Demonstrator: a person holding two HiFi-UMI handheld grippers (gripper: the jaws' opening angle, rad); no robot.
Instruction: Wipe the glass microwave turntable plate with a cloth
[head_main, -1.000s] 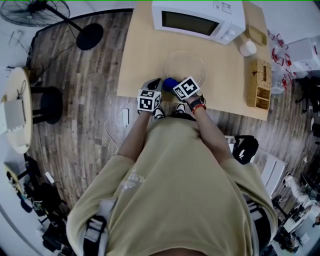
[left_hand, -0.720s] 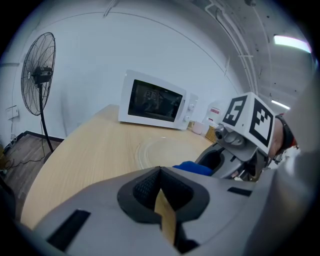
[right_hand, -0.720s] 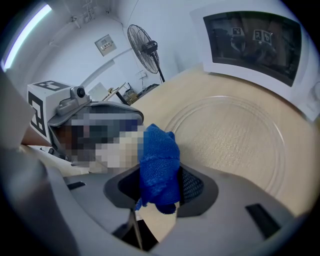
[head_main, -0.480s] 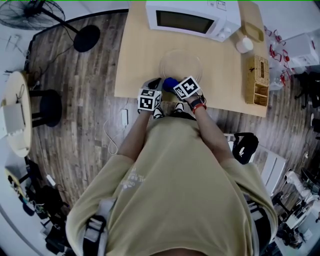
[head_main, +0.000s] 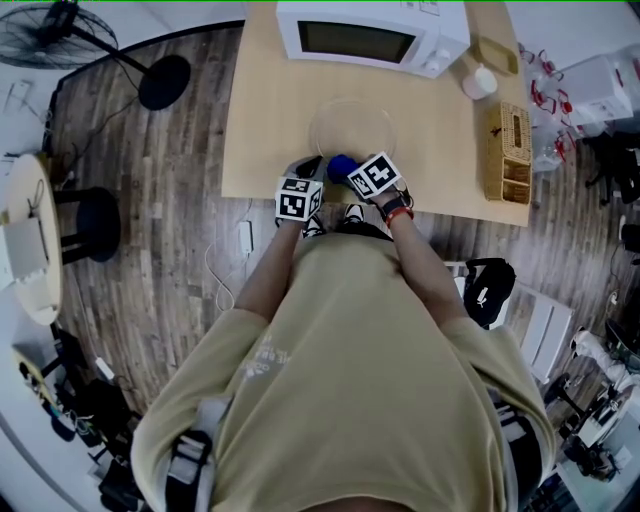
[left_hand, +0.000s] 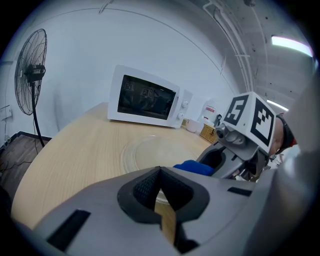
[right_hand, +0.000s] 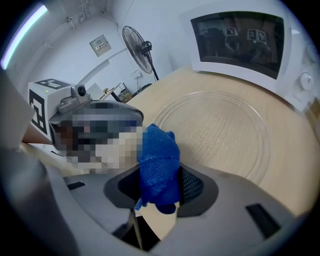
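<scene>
Smooth pale wooden tabletop: we see a round, ribbed clear-glass turntable plate lying flat. Right gripper clamps a bunched blue woven cloth. Left gripper is closed and empty.

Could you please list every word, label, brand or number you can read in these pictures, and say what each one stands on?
No text here is legible.
Microwave: small print on its top, too small to read.
Wall sign: blurred, unreadable.
White container: red label, too small to read.
Shirt: faint print, unreadable.
</scene>
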